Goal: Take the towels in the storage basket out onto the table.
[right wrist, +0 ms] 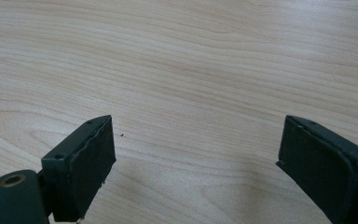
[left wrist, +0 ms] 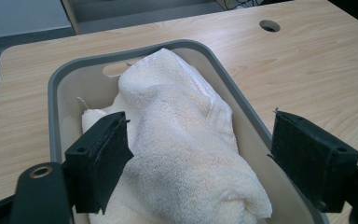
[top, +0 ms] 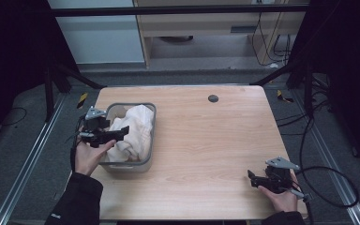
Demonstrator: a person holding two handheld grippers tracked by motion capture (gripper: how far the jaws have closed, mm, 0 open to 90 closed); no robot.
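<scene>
Grey bin (top: 151,136) on table (top: 206,140) as landmark: white towel (top: 133,131) heaped inside. Your left gripper (top: 122,132) held level over bin's near-left rim, jaws spread around towel, nothing gripped. Your right gripper (top: 252,178) well right of bin, low over bare wood, jaws apart. Left gripper view adds bin's handle slot (left wrist: 119,68) and table's cable hole (left wrist: 269,25).

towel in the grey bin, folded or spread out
Neither neatly: the towel lies bunched and loosely rolled inside the grey bin, mounded above its rim. The left gripper hangs open over it.
</scene>
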